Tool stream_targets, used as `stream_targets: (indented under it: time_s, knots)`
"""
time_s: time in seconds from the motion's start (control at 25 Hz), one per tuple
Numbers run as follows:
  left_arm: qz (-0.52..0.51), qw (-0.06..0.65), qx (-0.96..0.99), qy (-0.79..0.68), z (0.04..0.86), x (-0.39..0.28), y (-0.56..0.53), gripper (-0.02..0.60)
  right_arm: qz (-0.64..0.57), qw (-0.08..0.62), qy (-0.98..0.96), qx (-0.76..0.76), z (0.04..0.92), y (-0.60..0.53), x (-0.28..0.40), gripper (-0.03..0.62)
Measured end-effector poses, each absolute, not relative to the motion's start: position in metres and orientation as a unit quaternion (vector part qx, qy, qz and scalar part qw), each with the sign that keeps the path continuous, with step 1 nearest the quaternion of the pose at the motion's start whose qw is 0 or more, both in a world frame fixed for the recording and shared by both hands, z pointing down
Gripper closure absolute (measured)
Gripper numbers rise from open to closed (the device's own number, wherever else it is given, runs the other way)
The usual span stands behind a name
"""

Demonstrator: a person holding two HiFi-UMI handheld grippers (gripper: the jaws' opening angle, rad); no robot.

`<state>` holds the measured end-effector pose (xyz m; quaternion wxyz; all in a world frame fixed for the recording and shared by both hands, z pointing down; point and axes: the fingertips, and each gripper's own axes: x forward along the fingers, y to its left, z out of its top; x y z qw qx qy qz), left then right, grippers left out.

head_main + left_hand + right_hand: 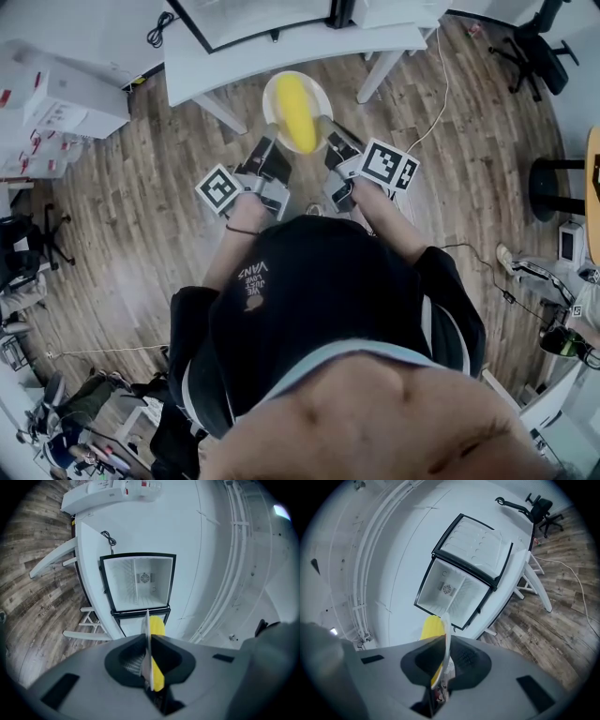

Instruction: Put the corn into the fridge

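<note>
One yellow cob of corn lies across the middle of a round white plate, and the plate hangs in the air just by the front edge of the white desk. It rests on nothing but the two pairs of tongs. The left tongs are pinched narrow on the plate's left rim and the right tongs on its right rim. Both gripper views show the thin rim edge-on between the jaws, with the corn bulging just behind it.

Ahead of the plate, at the desk's front edge, stands a small white fridge with a black frame. Its door is swung open, and from here the white inside looks bare.

I'd say the step in hand is the carry: the corn is lifted and faces the open fridge, but is not yet inside. The next move, to my eye, calls for both hands to go forward together and keep the plate level so the cob does not roll off. The plate has to clear the black frame before it is set on the fridge's floor. Only then should the jaws let go, and both at once.

By my count there is one cob of corn, one plate, one fridge with one open door, one desk beneath it, and two pairs of tongs, each with one marker cube.
</note>
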<state>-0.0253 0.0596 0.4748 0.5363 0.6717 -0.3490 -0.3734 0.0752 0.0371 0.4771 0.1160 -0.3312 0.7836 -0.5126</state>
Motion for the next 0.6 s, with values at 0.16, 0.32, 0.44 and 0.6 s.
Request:
stream_targets:
  time_s: [0.16,0.32,0.44,0.6]
  knots:
    - [-0.372,0.540,0.668,-0.351,0.476,-0.032,0.044,0.545,-0.515,0.114,0.782,-0.332,0.478,0.022,0.068,0.565]
    - [-0.366,0.546,0.668,-0.350,0.476,-0.041,0.028,0.545,-0.518,0.114,0.777,-0.338,0.478,0.007,0.060,0.564]
    - [-0.363,0.550,0.667,-0.348,0.476,-0.045,0.013,0.545,-0.519,0.117,0.774,-0.343,0.478,-0.008,0.057,0.564]
    - [-0.361,0.550,0.671,-0.342,0.474,-0.053,-0.008,0.545,-0.515,0.124,0.773,-0.349,0.476,-0.028,0.048,0.563]
